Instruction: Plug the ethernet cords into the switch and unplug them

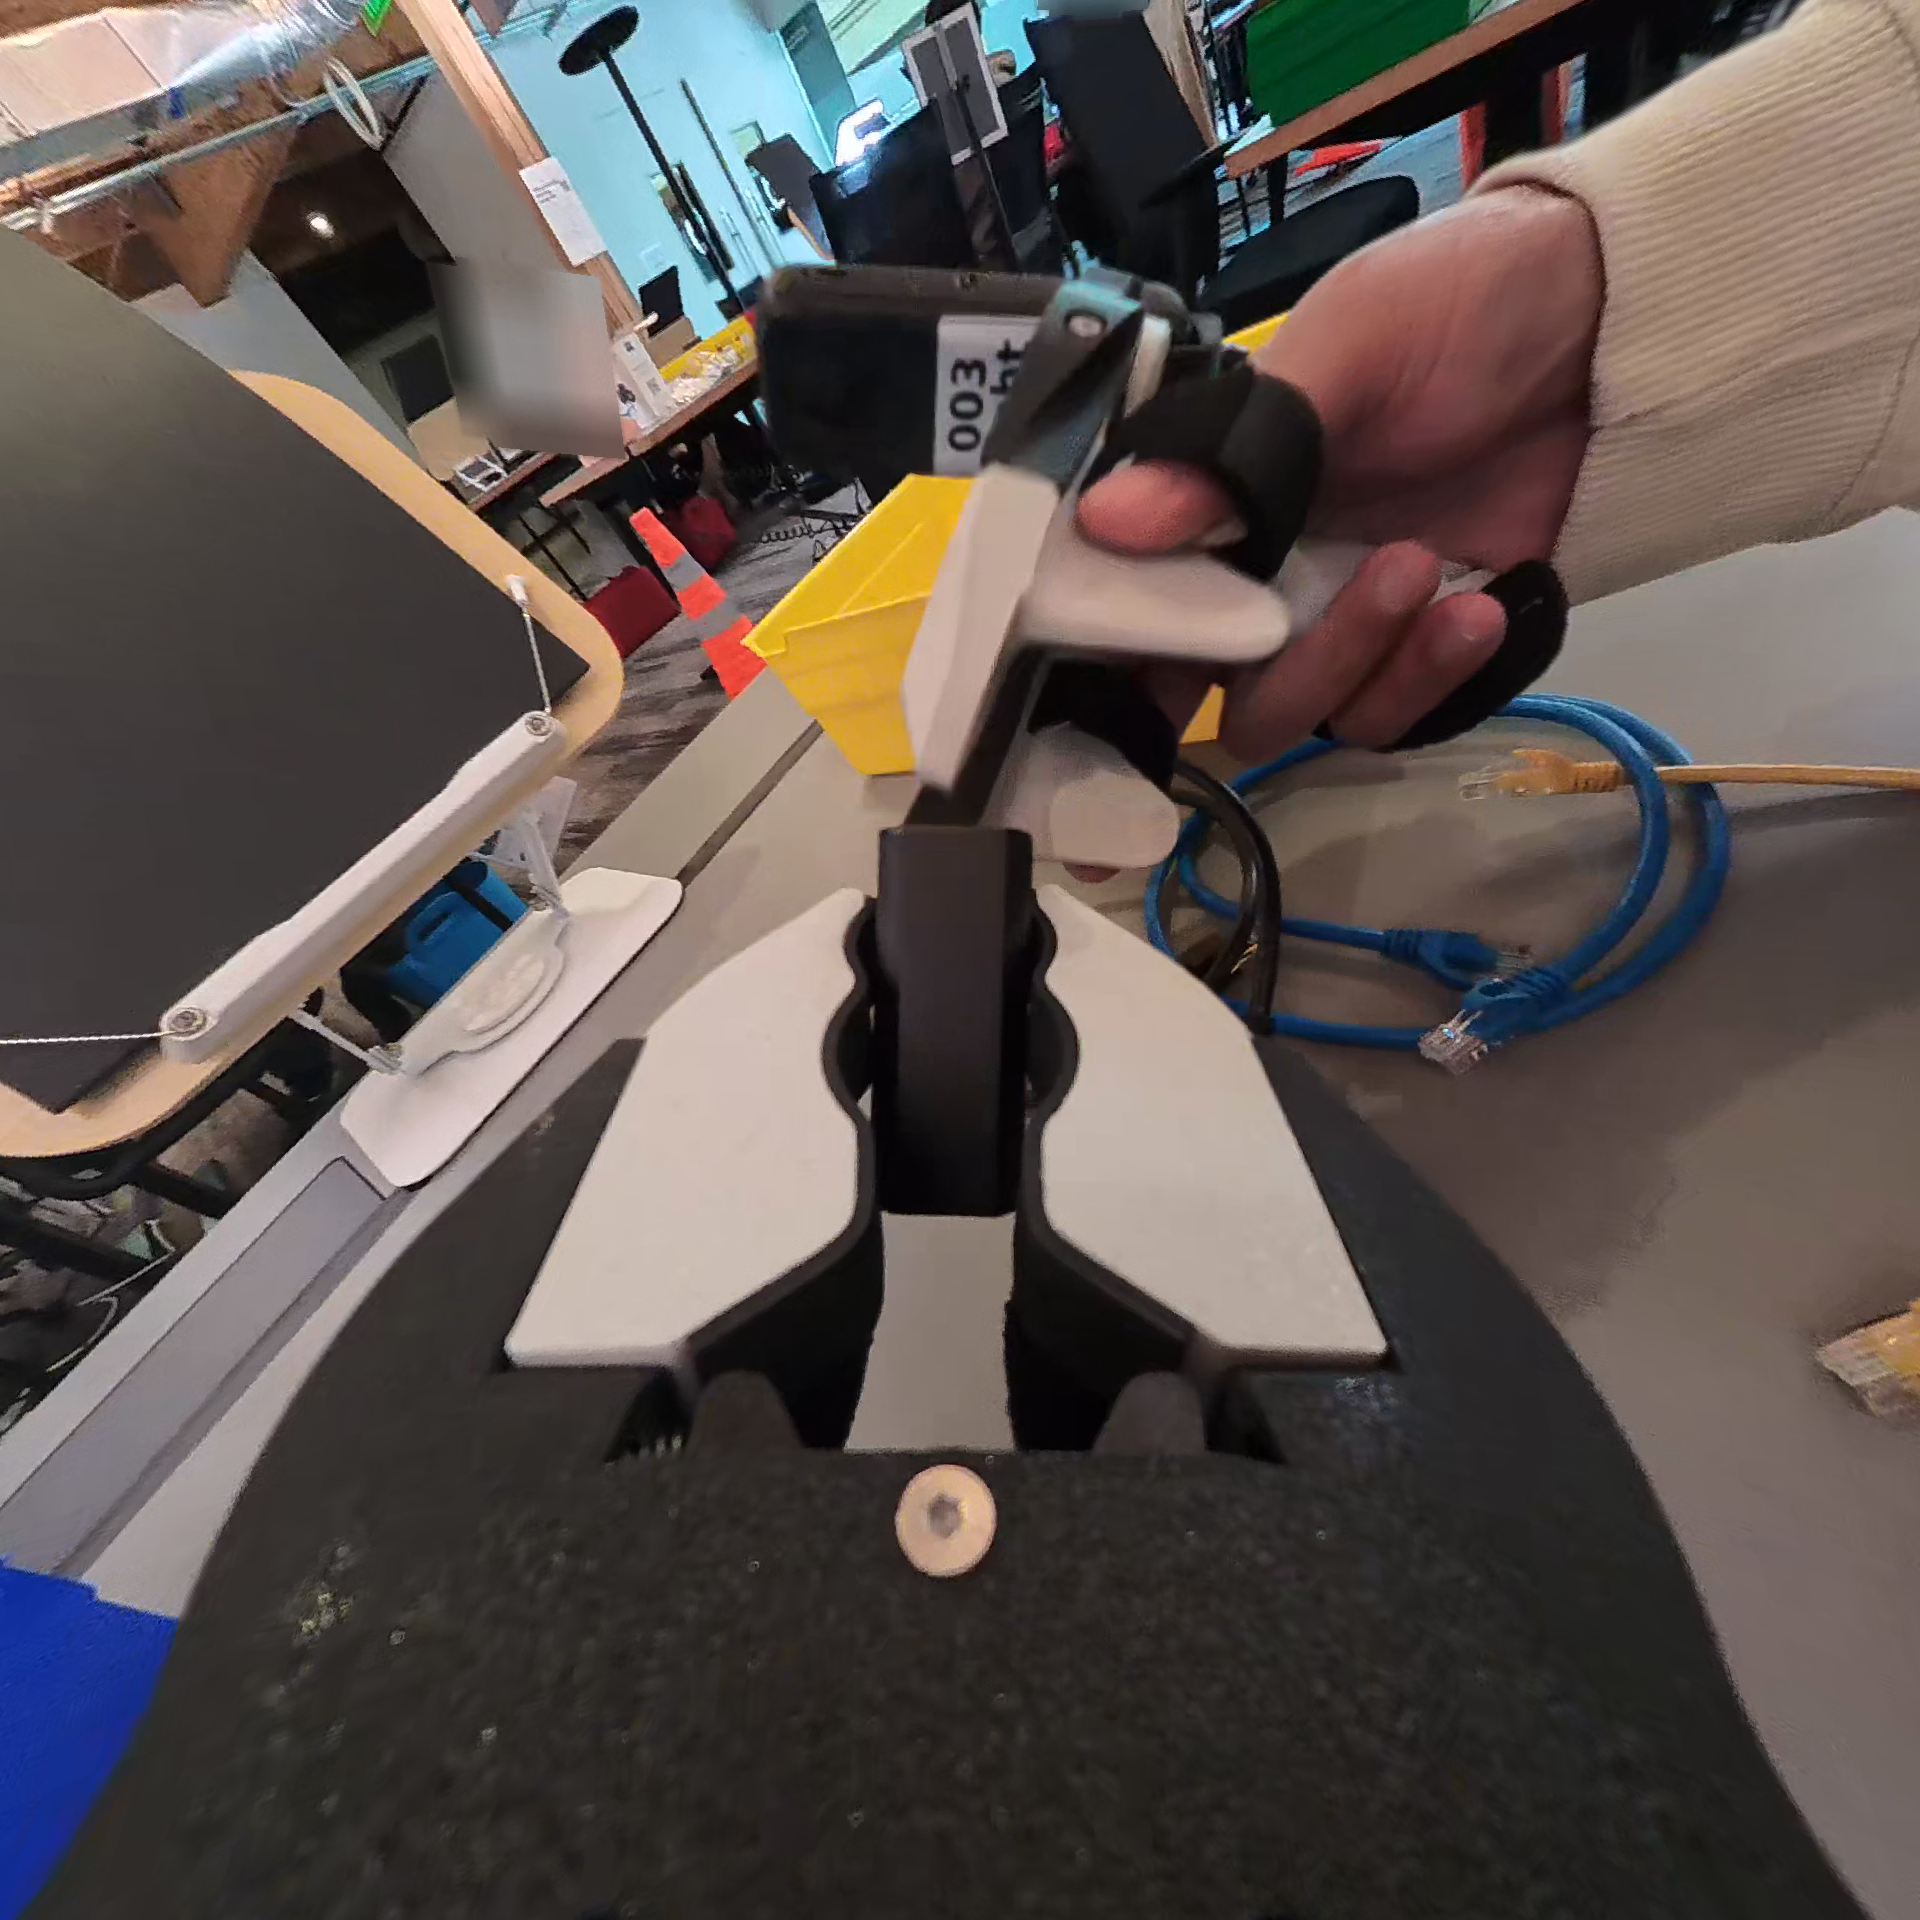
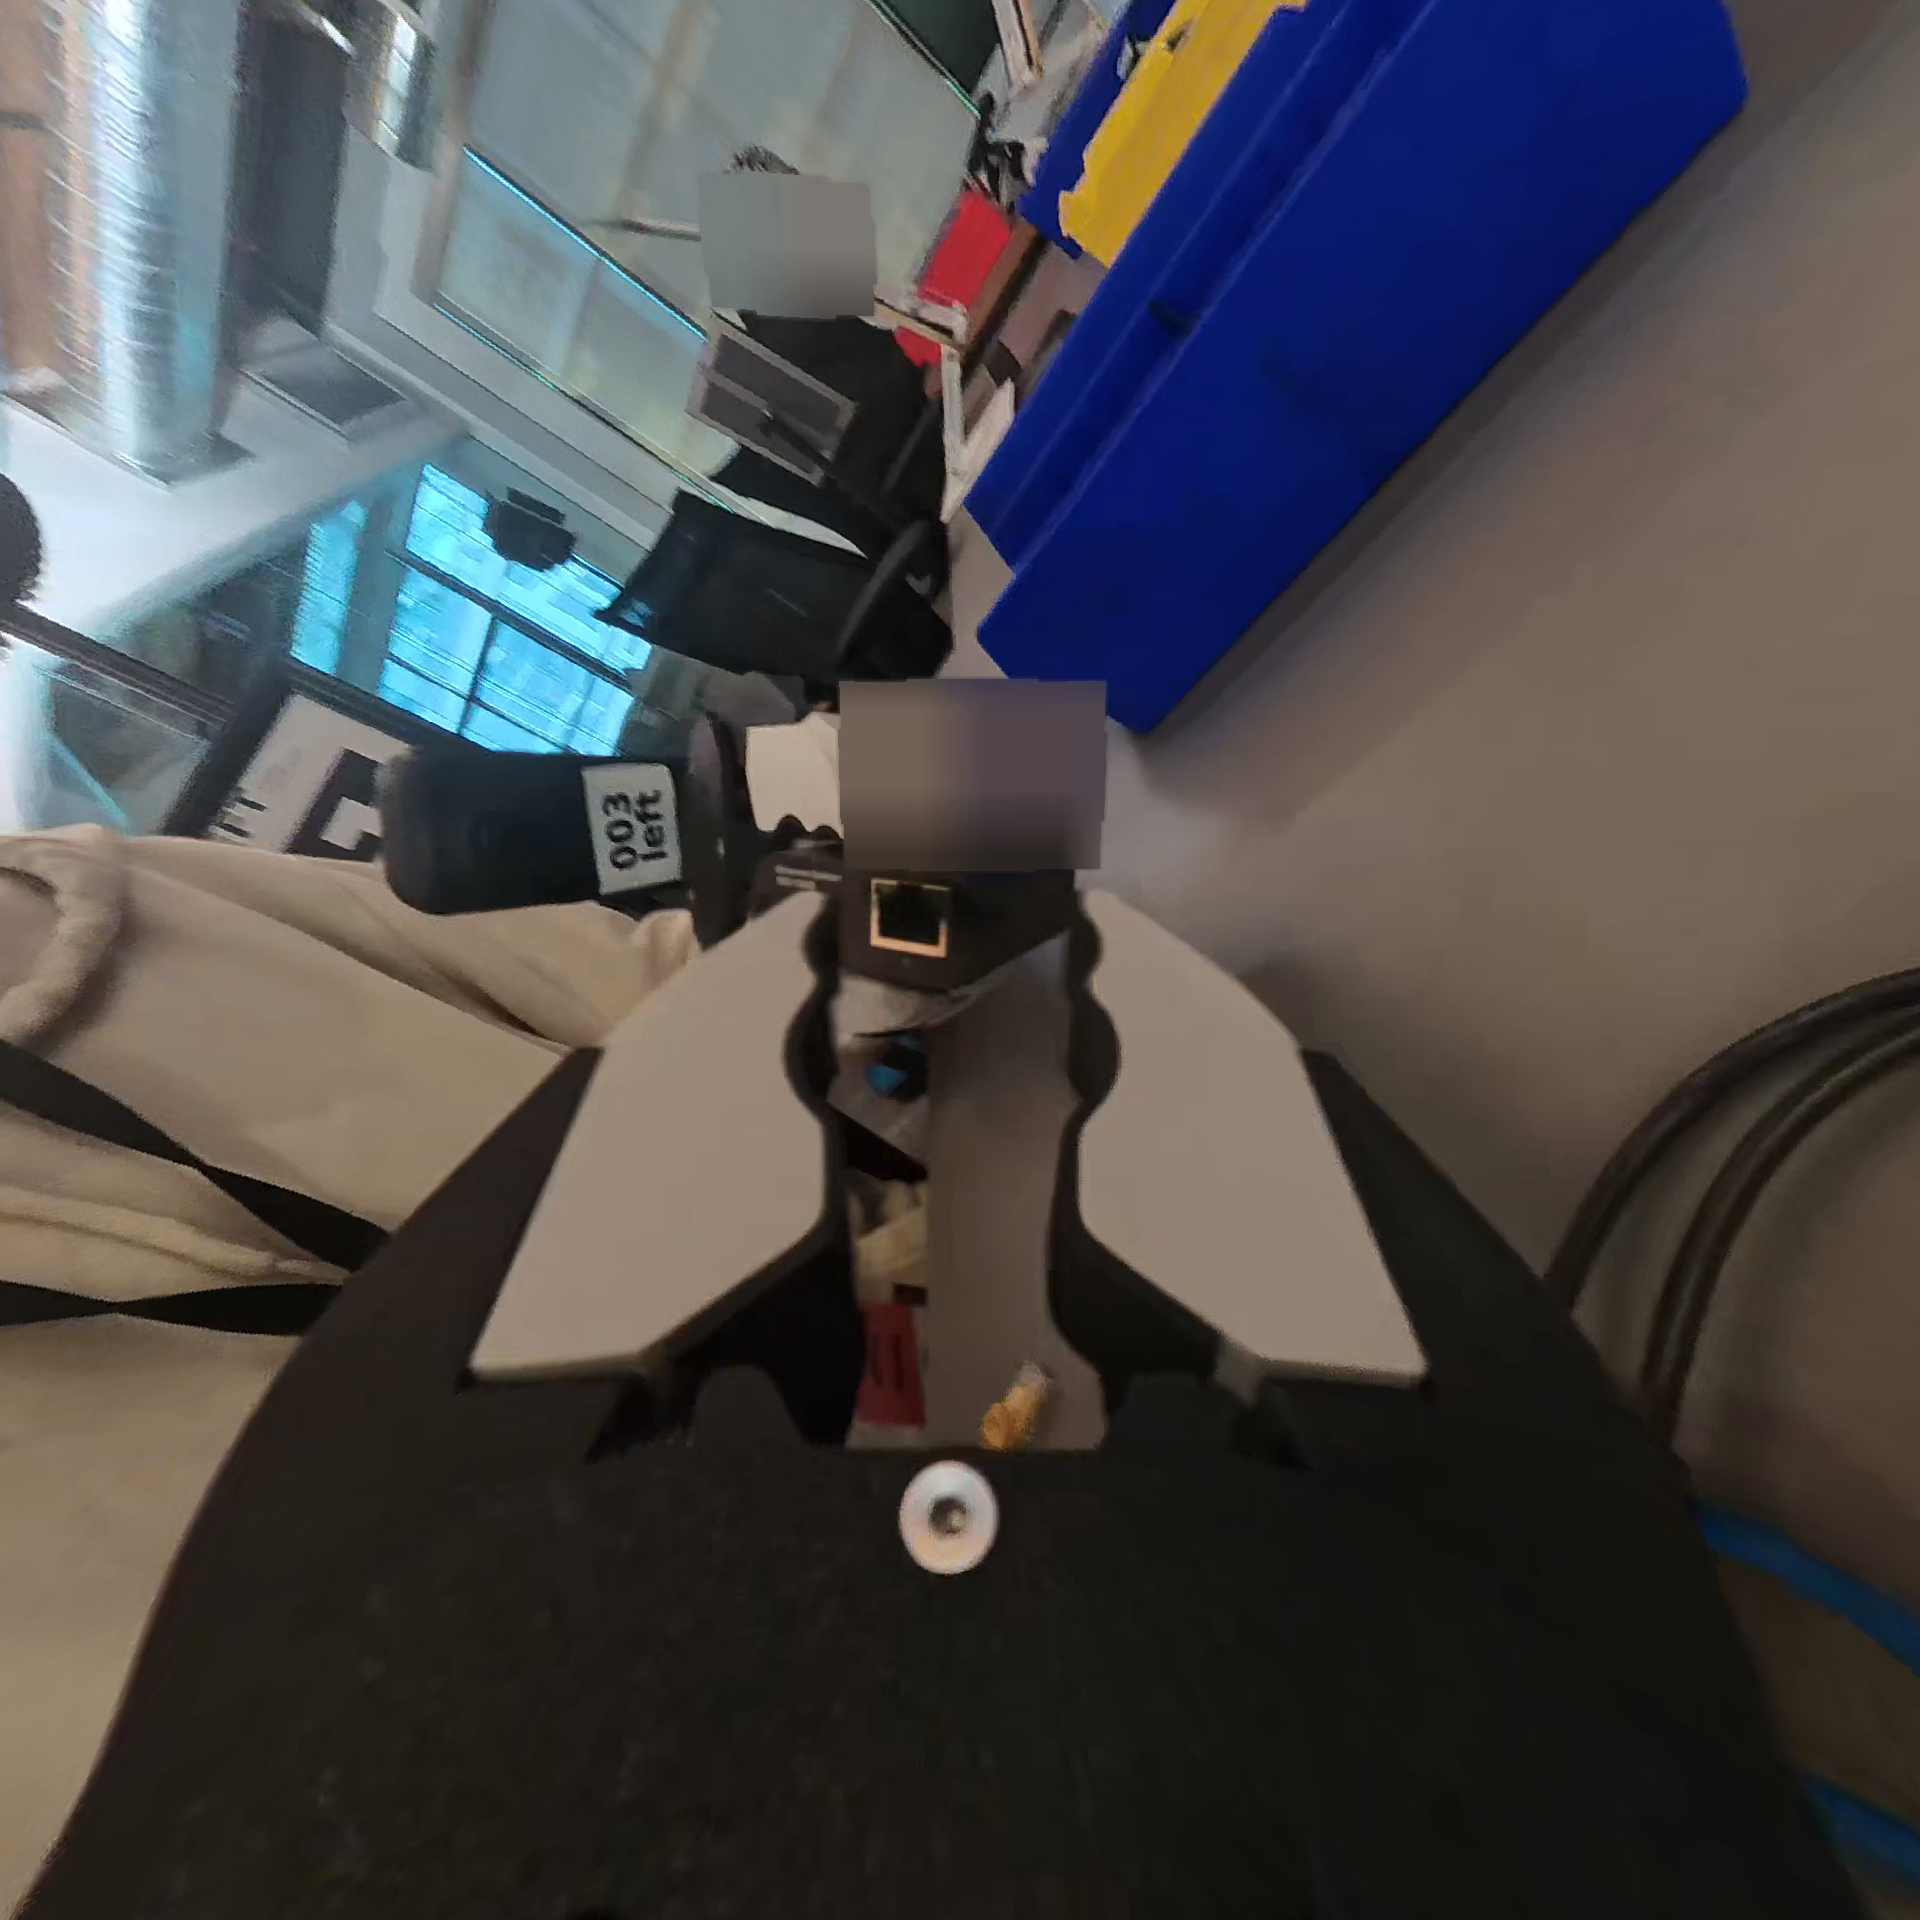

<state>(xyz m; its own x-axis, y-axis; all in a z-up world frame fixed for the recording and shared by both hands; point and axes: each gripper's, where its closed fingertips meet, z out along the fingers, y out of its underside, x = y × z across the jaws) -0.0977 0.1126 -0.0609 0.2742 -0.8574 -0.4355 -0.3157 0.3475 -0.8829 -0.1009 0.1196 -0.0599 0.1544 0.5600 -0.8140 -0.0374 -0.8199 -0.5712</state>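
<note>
A: What is the left gripper (image 1: 951, 1049) doing?

B: Its grey fingers (image 1: 727, 1122) are pressing from both sides on a slim black box, the switch (image 1: 948, 1029), holding it on edge above the grey table (image 1: 1558, 1195). The jaws are standing narrow, closed on that box.

A: And the right gripper?

B: In the left wrist view the right gripper (image 1: 997, 665) is hovering at twelve o'clock, just beyond the switch's far end, held by a hand (image 1: 1434, 436) in a cream ribbed sleeve. Its own view is blurred, but the right gripper (image 2: 951, 997) is showing a clear gap between its fingertips, and the switch (image 2: 914, 920) is sitting at twelve o'clock there with one open socket facing the camera. The jaws seem narrowly parted with nothing held, though whether the tips are touching the box cannot be told.

A: Where are the cords lying?

B: A coiled blue ethernet cord (image 1: 1621, 914) is resting on the table at two o'clock from the switch, its clear plugs lying loose. A yellow ethernet cord (image 1: 1662, 774) is running in from three o'clock, its plug lying just inside the blue loop. Neither is plugged in.

A: Anything else close by?

B: A yellow plastic bin (image 1: 862, 634) is standing at eleven o'clock, and blue bins (image 2: 1351, 364) are showing in the right wrist view at one o'clock.
</note>
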